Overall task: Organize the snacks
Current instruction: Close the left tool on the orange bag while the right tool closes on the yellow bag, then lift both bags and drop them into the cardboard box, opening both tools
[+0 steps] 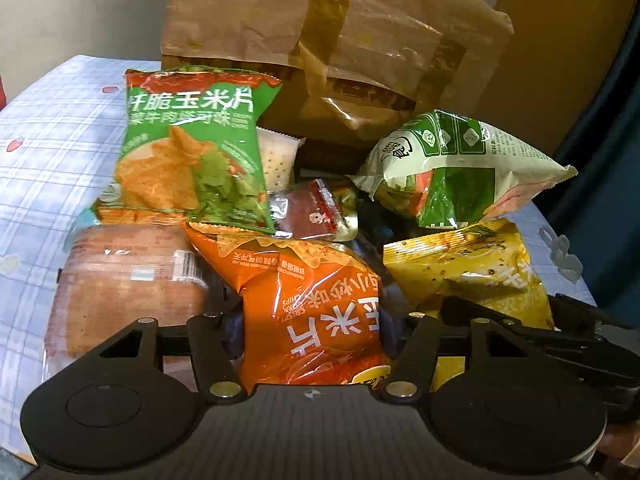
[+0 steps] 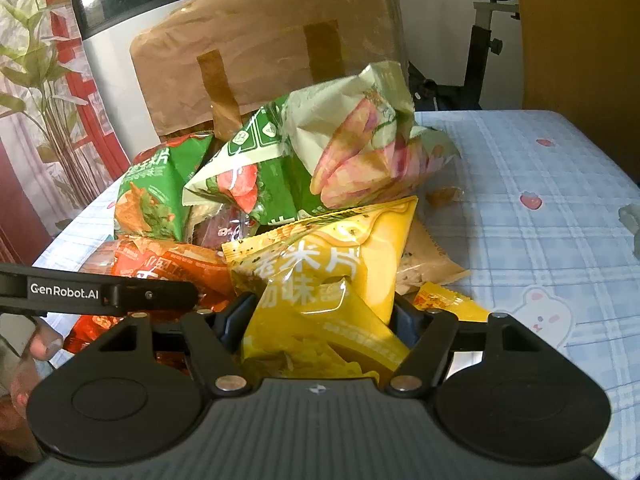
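Snacks, heaped on a checked surface (image 2: 540, 184) in front of a standing paper bag (image 1: 332, 48).

Orange bag (image 1: 316, 300): front of the heap, lying between the left gripper's (image 1: 312, 320) fingers, which sit close against its sides; a grip looks likely, though contact is not clear. Long axis runs away from the fingers toward the paper bag.

Yellow bag (image 2: 332, 292): just right of the orange one, between the right gripper's (image 2: 320, 312) fingers, which appear to press its crumpled lower part. Each gripper is nearest its own bag.

Green chip bag (image 1: 192, 148): upright, behind the orange bag, nearer the paper bag. Pale green pack (image 1: 456, 168): tilted, behind the yellow bag. Bread loaf (image 1: 128, 284): left of the orange bag.

Room beyond the paper bag: exercise bike (image 2: 480, 40), potted plant (image 2: 40, 80).
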The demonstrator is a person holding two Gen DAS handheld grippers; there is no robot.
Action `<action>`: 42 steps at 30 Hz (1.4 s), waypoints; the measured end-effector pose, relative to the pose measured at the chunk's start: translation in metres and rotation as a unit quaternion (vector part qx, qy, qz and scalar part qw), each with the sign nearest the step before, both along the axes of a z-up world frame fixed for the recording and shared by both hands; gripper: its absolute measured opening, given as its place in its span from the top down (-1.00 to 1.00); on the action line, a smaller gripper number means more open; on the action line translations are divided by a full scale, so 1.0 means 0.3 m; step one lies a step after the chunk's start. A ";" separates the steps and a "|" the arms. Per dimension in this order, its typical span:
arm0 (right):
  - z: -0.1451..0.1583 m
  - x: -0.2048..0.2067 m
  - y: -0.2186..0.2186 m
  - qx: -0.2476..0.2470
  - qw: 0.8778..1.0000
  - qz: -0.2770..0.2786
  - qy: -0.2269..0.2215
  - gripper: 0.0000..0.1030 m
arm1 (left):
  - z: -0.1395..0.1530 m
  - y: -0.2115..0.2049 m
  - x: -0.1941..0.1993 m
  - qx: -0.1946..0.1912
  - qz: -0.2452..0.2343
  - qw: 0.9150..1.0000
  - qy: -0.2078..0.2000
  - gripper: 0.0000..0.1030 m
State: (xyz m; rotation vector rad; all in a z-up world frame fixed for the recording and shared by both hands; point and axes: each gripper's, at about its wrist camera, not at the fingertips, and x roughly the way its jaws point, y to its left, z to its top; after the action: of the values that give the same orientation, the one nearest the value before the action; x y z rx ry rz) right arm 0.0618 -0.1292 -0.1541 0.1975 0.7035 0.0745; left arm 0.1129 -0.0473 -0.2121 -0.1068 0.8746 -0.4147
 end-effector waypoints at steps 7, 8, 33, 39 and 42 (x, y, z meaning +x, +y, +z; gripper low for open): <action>0.014 -0.031 0.022 -0.006 1.000 0.004 0.000 -0.38 | 0.054 0.024 -0.075 0.018 -0.003 0.999 -0.033 -0.23; 0.016 -0.038 0.025 -0.007 1.000 0.006 -0.002 -0.38 | 0.060 0.032 -0.084 0.017 -0.001 0.999 -0.037 -0.23; 0.248 -0.102 0.078 -0.038 0.990 0.016 -0.135 -0.38 | 0.311 0.123 -0.210 -0.001 0.034 0.983 -0.180 -0.23; 0.355 -0.037 0.042 -0.047 0.983 0.014 -0.175 -0.38 | 0.408 0.145 -0.166 -0.005 0.042 0.974 -0.221 -0.24; 0.397 0.010 0.016 -0.054 0.980 0.008 -0.190 -0.38 | 0.451 0.149 -0.129 -0.008 0.050 0.971 -0.234 -0.24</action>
State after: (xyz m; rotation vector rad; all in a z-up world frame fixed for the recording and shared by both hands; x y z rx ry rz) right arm 0.0647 -0.1243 -0.0351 0.0689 0.3277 0.0870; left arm 0.0741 -0.0026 -0.0768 -0.0624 0.3982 -0.3333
